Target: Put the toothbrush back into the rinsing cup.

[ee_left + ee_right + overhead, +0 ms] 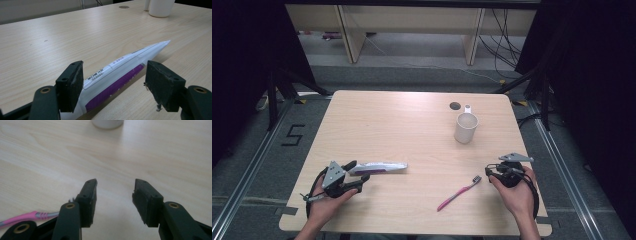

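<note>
A white and purple toothpaste tube (379,167) lies on the wooden table (402,120) near the front left. My left gripper (358,170) stands open with its jaws on either side of the tube's near end (120,70); the right pad is clear of it. A pink toothbrush (457,192) with a grey head lies at the front right. My right gripper (489,170) hovers open just right of the brush head, with nothing between its jaws (115,182). In the right gripper view the toothbrush (30,216) lies left of the left jaw.
A white cup (465,127) stands upright at the back right of the table, with a small white object (467,107) and a round cable hole (455,105) behind it. The cup (161,7) is far ahead of the left gripper.
</note>
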Motion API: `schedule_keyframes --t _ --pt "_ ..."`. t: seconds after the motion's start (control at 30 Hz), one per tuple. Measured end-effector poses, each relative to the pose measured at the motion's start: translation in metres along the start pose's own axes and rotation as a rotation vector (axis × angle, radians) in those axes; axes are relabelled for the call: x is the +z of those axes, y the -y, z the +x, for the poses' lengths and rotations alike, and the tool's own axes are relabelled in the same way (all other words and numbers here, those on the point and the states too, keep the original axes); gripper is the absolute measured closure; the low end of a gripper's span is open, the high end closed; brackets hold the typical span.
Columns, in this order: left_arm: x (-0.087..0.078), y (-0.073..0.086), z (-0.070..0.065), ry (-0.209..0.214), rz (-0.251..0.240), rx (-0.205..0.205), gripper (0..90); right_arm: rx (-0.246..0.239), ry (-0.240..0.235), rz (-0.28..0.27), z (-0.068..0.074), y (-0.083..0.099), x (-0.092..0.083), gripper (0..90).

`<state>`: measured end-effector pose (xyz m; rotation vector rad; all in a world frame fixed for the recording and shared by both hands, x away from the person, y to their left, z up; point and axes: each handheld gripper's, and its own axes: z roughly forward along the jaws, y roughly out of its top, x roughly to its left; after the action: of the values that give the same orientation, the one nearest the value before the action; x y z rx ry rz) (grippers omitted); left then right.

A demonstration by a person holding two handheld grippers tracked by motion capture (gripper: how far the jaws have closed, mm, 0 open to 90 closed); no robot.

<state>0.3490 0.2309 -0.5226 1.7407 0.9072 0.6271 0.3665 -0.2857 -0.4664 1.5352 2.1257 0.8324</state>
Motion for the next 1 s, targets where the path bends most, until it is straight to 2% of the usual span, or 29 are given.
schedule_keyframes --t 0.07,0.13,0.17,0.2,0.23,0.27,0.3,0.33,0.37,0.4,0.43,0.5,0.53,0.57,0.6,0.7,0.73,0.83,0.87,0.93,0.97,1.0 --pt "0.000 0.000 0.000 -0.003 0.004 0.003 30.8 0.104 -0.027 0.154 0.001 -0.004 -0.001 57.3" --pt "0.000 -0.001 -0.001 -0.004 0.013 0.007 30.8 0.211 -0.033 0.220 0.001 -0.009 -0.001 59.8" --pt "0.000 0.000 -0.001 -0.004 0.012 0.006 30.9 0.326 -0.055 0.283 0.007 -0.014 -0.003 57.5" --pt "0.000 0.000 -0.001 -0.004 0.011 0.006 30.9 0.379 -0.066 0.359 0.009 -0.017 -0.003 56.9" --pt "0.000 0.000 -0.001 -0.004 0.011 0.006 30.9 0.379 -0.066 0.359 0.009 -0.017 -0.003 56.9" --pt "0.000 0.000 0.000 0.003 0.002 0.002 30.9 0.409 -0.042 0.431 0.014 -0.023 0.001 57.0" --pt "0.000 0.000 0.000 0.003 0.001 0.000 30.8 0.425 -0.044 0.464 0.015 -0.025 0.002 55.4" --pt "0.000 0.000 0.000 0.003 0.000 -0.002 30.9 0.400 -0.044 0.520 0.014 -0.027 0.004 55.9" --pt "0.000 0.000 0.000 0.003 0.001 -0.002 30.9 0.424 -0.044 0.568 0.017 -0.029 0.006 56.3" --pt "0.000 0.000 0.000 0.003 0.001 -0.002 30.9 0.455 -0.045 0.586 0.021 -0.031 0.007 56.5" --pt "0.000 0.000 0.000 0.004 0.000 -0.003 30.9 0.455 -0.045 0.586 0.021 -0.031 0.007 56.5" --pt "0.000 0.000 0.000 0.005 -0.001 -0.003 30.9 0.338 -0.026 0.618 0.023 -0.031 0.012 56.7" --pt "0.000 0.000 0.000 0.007 0.000 0.000 30.9 0.338 -0.026 0.618 0.023 -0.031 0.012 56.7" --pt "0.000 0.000 0.000 0.008 0.000 0.001 31.0 0.357 -0.012 0.667 0.031 -0.033 0.013 56.3" --pt "0.000 0.000 0.000 0.009 0.001 0.002 31.0 0.357 -0.001 0.651 0.034 -0.032 0.015 56.4" --pt "0.000 0.000 0.000 0.009 -0.001 0.002 31.0 0.370 -0.005 0.676 0.039 -0.035 0.017 56.3" --pt "-0.001 0.000 0.000 0.009 0.005 0.004 31.1 0.393 0.000 0.672 0.045 -0.037 0.019 56.2" --pt "-0.001 0.000 0.000 0.010 0.001 0.004 31.1 0.413 0.007 0.656 0.049 -0.038 0.021 55.5" --pt "0.000 0.000 0.000 0.013 0.001 0.003 31.1 0.489 0.018 0.684 0.057 -0.041 0.023 54.8" --pt "0.000 0.000 0.000 0.014 0.001 0.004 31.2 0.488 0.011 0.677 0.058 -0.041 0.025 54.4" --pt "0.000 0.000 0.000 0.014 0.001 0.004 31.2 0.409 0.005 0.649 0.054 -0.038 0.027 53.8" --pt "0.000 0.000 0.000 0.013 0.006 0.006 31.2 0.623 0.018 0.735 0.068 -0.048 0.027 52.6"
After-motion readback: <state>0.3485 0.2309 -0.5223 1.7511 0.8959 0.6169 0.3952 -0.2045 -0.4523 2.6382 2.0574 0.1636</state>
